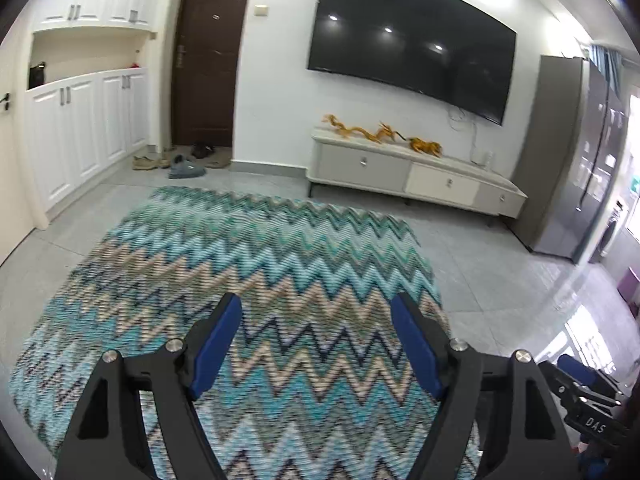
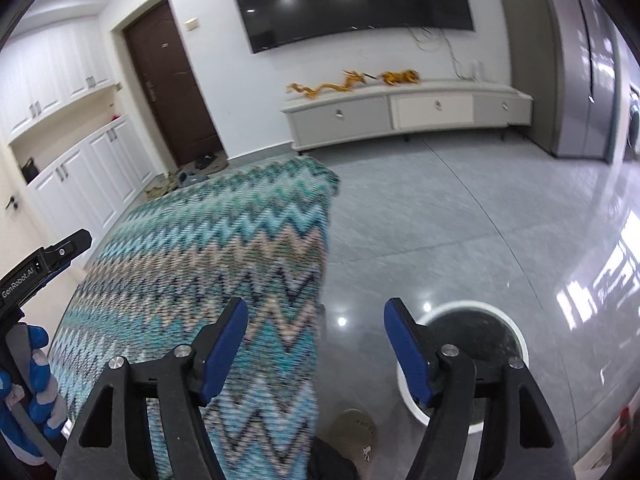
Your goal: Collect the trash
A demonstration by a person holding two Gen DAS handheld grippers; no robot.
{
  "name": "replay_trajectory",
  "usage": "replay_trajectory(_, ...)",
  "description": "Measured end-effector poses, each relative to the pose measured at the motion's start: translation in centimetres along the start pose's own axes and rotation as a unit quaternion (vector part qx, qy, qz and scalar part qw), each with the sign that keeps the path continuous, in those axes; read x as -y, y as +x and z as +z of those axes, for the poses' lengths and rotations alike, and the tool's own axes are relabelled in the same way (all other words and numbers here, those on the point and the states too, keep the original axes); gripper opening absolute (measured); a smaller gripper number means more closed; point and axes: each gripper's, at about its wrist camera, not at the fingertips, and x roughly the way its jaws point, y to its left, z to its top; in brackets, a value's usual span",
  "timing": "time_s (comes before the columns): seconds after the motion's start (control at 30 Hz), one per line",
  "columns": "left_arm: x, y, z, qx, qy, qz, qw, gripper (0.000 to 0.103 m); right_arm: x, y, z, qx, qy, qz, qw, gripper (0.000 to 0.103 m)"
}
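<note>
We see the left claw (image 1: 316, 344) with its blue pads apart and nothing between them, hanging over the teal, beige and navy zigzag-patterned woven rug (image 1: 240, 280). The right claw (image 2: 316, 350) also stands spread, empty, its left finger over the rug's right edge (image 2: 256, 280) and its right finger over the round white-rimmed bin with a dark inside (image 2: 472, 348), which sits on the glossy grey tiled floor (image 2: 460, 220) just right of the rug, near us. No piece of trash shows in either claw; inside the bin is too dark to tell. A round tan slipper toe (image 2: 354, 428) shows at the near edge between the right claw's fingers. Far side: a large black wall-mounted television (image 1: 412, 44) above a low grey-and-white drawer cabinet (image 1: 412, 172) carrying golden dragon figurines (image 1: 360, 130). Far left a dark brown door (image 1: 208, 60) with shoes (image 1: 176, 160) heaped at its foot, and white panelled cupboards (image 1: 84, 128) left of it. A tall grey refrigerator (image 1: 572, 152) stands far right.
</note>
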Motion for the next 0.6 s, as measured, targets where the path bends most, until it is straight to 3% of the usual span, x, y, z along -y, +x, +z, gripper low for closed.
replay_trajectory(0.33,-3.1,-3.6,0.1,0.053,-0.004,0.067,0.9963,0.076,-5.7,0.2,1.8,0.044,-0.040,-0.003,0.998,0.094)
replay_trajectory(0.6,-3.4,-4.3,-0.1,0.064,-0.004,0.090,0.9938,0.077,-7.8,0.4,2.4,0.079,-0.056,-0.037,0.995,0.098)
